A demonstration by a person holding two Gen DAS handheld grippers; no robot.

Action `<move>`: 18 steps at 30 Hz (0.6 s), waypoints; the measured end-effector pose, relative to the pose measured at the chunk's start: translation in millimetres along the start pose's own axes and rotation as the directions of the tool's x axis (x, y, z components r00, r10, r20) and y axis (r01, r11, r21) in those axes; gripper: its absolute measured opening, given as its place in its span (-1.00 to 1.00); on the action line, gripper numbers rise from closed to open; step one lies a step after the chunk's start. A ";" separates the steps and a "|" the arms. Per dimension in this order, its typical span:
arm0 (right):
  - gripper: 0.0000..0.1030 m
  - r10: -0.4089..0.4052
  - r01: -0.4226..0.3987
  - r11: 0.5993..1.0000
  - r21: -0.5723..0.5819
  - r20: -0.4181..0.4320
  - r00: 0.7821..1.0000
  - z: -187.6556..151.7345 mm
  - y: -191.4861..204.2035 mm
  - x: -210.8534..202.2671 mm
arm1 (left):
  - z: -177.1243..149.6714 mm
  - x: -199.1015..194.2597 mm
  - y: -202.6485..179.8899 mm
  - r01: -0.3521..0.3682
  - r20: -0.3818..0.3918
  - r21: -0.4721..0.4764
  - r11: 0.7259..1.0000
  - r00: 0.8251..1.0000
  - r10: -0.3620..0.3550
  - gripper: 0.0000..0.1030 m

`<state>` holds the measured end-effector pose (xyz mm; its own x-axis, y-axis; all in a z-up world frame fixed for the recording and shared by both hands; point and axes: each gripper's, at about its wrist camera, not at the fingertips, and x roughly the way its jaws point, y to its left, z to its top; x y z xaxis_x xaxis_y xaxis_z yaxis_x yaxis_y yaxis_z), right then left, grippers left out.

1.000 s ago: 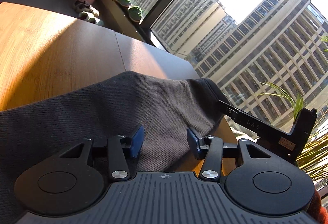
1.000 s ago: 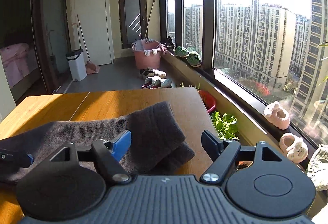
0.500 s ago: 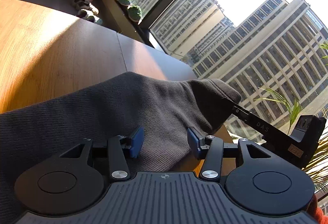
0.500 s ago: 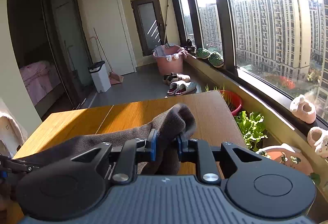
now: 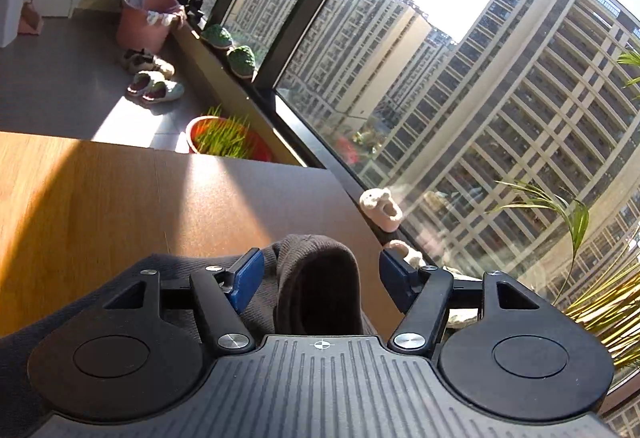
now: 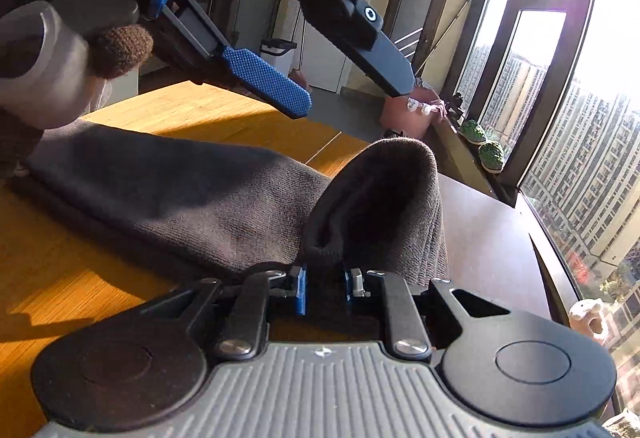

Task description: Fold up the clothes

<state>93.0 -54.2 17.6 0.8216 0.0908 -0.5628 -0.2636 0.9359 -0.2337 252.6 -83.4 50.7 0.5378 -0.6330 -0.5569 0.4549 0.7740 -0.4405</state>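
Observation:
A dark grey knit garment (image 6: 180,197) lies stretched across the wooden table (image 6: 60,270). My right gripper (image 6: 324,292) is shut on its near end, and the pinched fold (image 6: 384,197) stands up in a hump just past the fingers. My left gripper (image 6: 352,97) hangs open above the garment at the top left of the right wrist view, one blue pad (image 6: 266,81) facing me. From the left wrist, that gripper (image 5: 320,278) is wide open, and the raised garment end (image 5: 320,278) shows between the fingers without being touched.
The table's right edge (image 6: 532,238) runs along a large window (image 5: 440,117). Fluffy slippers (image 5: 380,207) sit on the sill. On the floor beyond stand a red plant pot (image 5: 224,137), shoes (image 5: 152,77) and a pink tub (image 5: 144,21). A leafy plant (image 5: 580,278) stands at the right.
My right gripper has stayed shut on the garment end and raised it into a hump. My left gripper has opened wider, lifted off the cloth and turned toward the window.

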 end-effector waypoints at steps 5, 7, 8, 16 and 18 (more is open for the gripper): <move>-0.68 -0.004 0.004 1.000 -0.031 -0.002 1.000 0.1 -1.3 1.4 | -9.7 36.5 -14.0 -0.115 -0.066 0.073 0.991 0.991 0.119 -0.22; -0.66 0.004 -0.004 0.999 -0.033 0.006 1.000 -1.0 -3.9 -1.7 | -17.2 46.4 -13.1 -0.172 -0.086 0.119 0.978 0.979 0.183 -0.37; -0.62 0.010 -0.010 0.999 -0.031 0.011 1.000 -2.2 -5.7 -4.1 | -20.1 48.9 -9.7 -0.185 -0.090 0.125 0.975 0.976 0.196 -0.37; -0.17 -0.118 0.115 0.992 0.047 0.068 0.991 -13.3 -33.3 -18.2 | -28.2 47.0 4.3 -0.167 -0.089 0.098 0.981 0.980 0.176 -0.36; -0.02 -0.155 0.150 0.986 0.069 0.080 0.985 -16.2 -40.6 -21.6 | -28.4 45.7 7.1 -0.160 -0.092 0.082 0.984 0.982 0.167 -0.35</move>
<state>77.8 -99.7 26.4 0.8904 -0.0286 -0.4542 -0.1018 0.9602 -0.2601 260.2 -106.4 2.0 0.5389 -0.4905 -0.6848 0.4198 0.8612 -0.2866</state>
